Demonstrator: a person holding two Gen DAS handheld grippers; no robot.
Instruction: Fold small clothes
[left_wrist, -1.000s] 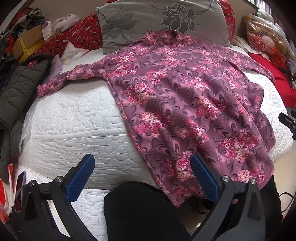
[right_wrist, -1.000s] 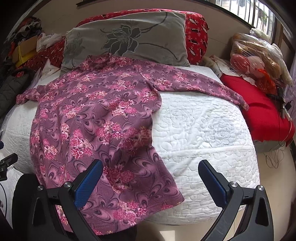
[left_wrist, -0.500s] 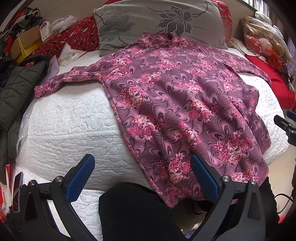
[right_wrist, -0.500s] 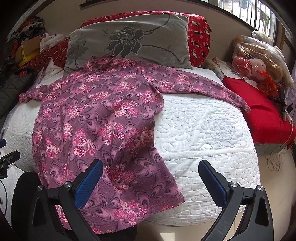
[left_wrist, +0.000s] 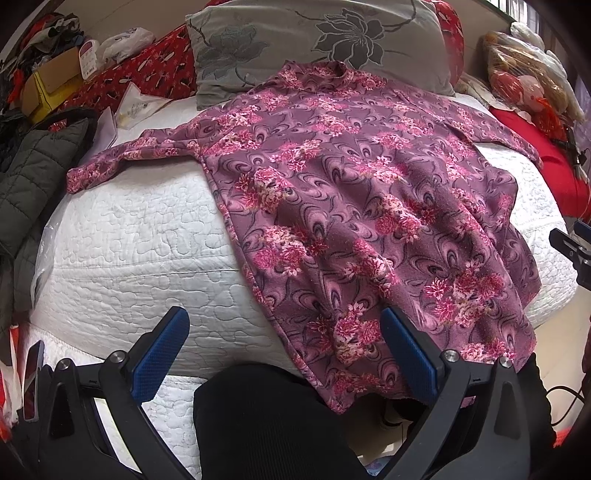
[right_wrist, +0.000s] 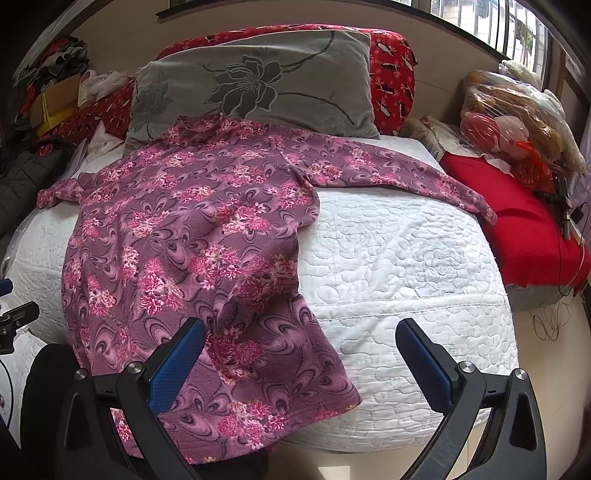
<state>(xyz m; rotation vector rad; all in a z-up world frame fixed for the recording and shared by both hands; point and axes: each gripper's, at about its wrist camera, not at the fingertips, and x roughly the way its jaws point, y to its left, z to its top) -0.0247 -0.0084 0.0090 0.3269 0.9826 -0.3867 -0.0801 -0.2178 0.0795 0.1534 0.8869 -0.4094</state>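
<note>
A purple long-sleeved top with pink flowers (left_wrist: 343, 192) lies spread flat on the white quilted bed (left_wrist: 140, 236), collar toward the pillow, both sleeves stretched out sideways, hem hanging over the near edge. It also shows in the right wrist view (right_wrist: 192, 236). My left gripper (left_wrist: 284, 354) is open and empty, held in front of the hem's left part, above a dark-clothed knee. My right gripper (right_wrist: 301, 362) is open and empty, in front of the hem's right corner (right_wrist: 332, 402).
A grey flowered pillow (right_wrist: 255, 81) and red cushions (right_wrist: 391, 66) lie at the head of the bed. A dark padded jacket (left_wrist: 33, 177) lies at the left edge. A red blanket (right_wrist: 517, 221) and plastic bags (right_wrist: 517, 110) lie at the right.
Both views have shifted slightly; the top sits a little lower and nearer in the frames. Both grippers stay open and empty.
</note>
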